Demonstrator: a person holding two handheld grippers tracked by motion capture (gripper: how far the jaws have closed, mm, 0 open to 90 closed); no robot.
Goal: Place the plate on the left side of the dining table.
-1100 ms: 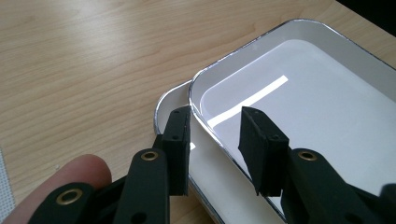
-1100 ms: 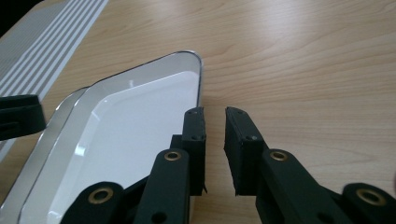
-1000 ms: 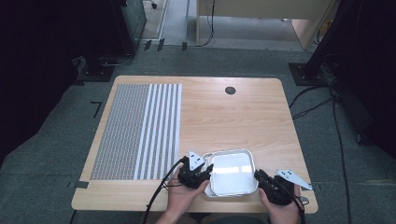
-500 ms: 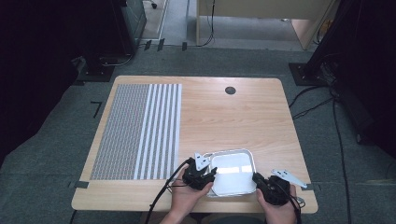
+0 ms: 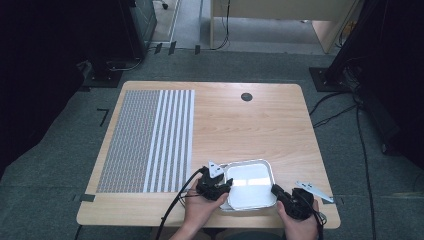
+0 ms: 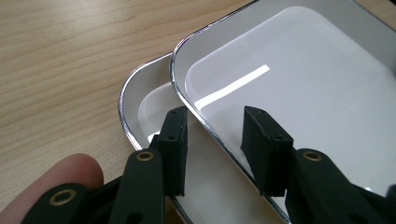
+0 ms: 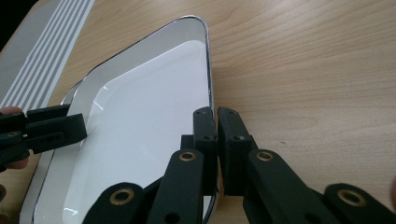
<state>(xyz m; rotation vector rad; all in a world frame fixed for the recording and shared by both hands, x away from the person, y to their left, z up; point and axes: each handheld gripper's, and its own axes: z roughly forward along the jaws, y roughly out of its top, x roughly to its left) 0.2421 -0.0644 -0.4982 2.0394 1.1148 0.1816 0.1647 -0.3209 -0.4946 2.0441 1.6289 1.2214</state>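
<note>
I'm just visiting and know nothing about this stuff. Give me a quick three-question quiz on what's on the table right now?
1. Multiple choice: how many white trays with shiny rims are stacked near the person's edge of the table? A) one B) two C) four
2. True or false: the right gripper is closed on the rim of the upper tray.
3. Fill in: the left gripper's jaws stand ____, one on each side of the upper tray's rim.

Key
1. B: the left gripper view shows an upper tray lying skewed on a lower tray.
2. True: its jaws pinch the tray's edge.
3. Open.
</note>
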